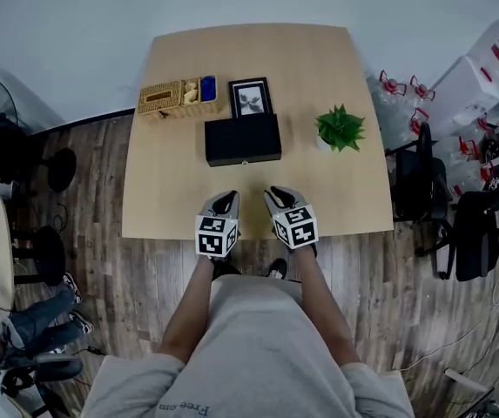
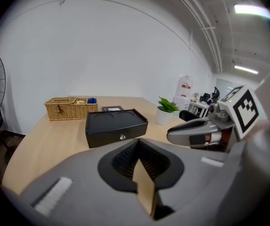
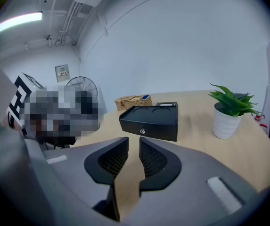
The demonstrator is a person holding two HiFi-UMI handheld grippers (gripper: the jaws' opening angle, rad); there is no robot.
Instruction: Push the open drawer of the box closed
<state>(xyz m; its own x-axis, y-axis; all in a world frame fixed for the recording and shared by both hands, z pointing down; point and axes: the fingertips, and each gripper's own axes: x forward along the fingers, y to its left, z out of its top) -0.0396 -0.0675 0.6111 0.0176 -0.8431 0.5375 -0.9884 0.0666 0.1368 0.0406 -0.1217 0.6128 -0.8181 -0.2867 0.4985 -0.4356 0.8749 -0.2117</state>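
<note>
Head view: the box (image 1: 243, 140) sits mid-table (image 1: 327, 198), and its drawer (image 1: 243, 159) looks nearly flush, hard to tell. Push not started yet, I'd say. Left gripper (image 1: 225, 197) is pinched together and right gripper (image 1: 275, 192) is a slit apart, both empty, at the near edge. Next: go straight ahead to the front face. Bare top between, plant (image 1: 340, 129) well right.

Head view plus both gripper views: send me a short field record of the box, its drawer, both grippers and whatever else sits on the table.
box: black box, mid-table, knob facing the person
drawer: front looks flush with the box, no gap visible
left gripper: at the table near edge, fingertips together, empty, clear of the box
right gripper: beside the left, fingers a narrow gap apart, empty
behind box: wicker basket, picture frame
right of box: potted plant
</note>
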